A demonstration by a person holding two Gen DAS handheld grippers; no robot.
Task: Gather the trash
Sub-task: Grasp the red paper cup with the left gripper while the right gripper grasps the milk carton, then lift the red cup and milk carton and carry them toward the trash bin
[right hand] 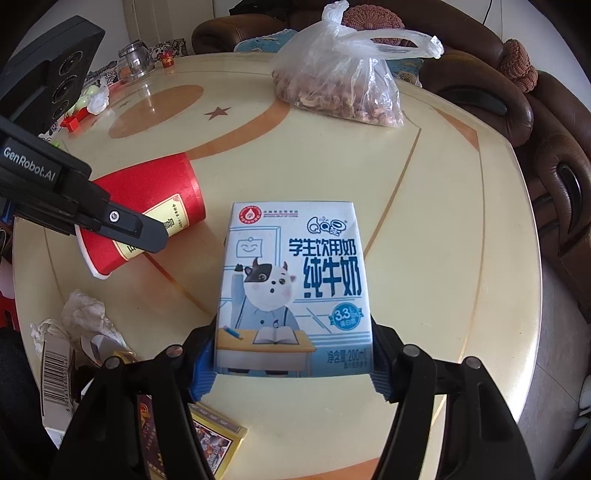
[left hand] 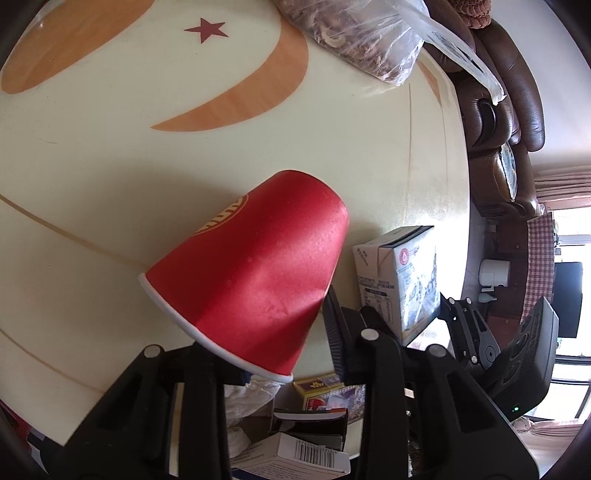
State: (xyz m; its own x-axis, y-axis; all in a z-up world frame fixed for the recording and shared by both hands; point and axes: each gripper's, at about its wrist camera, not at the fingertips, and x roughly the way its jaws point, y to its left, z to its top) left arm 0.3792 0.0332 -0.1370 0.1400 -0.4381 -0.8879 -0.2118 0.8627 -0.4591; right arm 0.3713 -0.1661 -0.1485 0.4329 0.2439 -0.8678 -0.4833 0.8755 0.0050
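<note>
On the round cream table [right hand: 443, 258], near its front edge, both grippers are working side by side. The right gripper [right hand: 291, 369] is clamping a blue-and-white milk carton [right hand: 295, 280] by its lower sides, pads pressing on it. The left gripper [left hand: 295, 354] is gripping a red paper cup [left hand: 255, 273] at its white rim, the cup tilting with its base away from the camera; the cup wall looks dented beside the right-hand finger.

Surroundings: crumpled white tissue [right hand: 86, 317], a barcoded box [right hand: 55, 373] and a yellow card pack [right hand: 218, 439] are lying at the near left edge, just beside the grippers. A knotted clear bag of nuts [right hand: 343, 85] is sitting well apart at the far side. A glass teapot [right hand: 135, 61] and small red items are standing at the far left.

View differences: the right wrist view is showing the carton's printed front and the left gripper's finger crossing the cup; the left wrist view is showing only the carton's side and top, plus the right gripper's linkage behind it.

Surface and room: the tabletop is carrying orange crescent bands and a red star [left hand: 205, 29]. A brown leather sofa [right hand: 546, 147] is curving behind the table.
</note>
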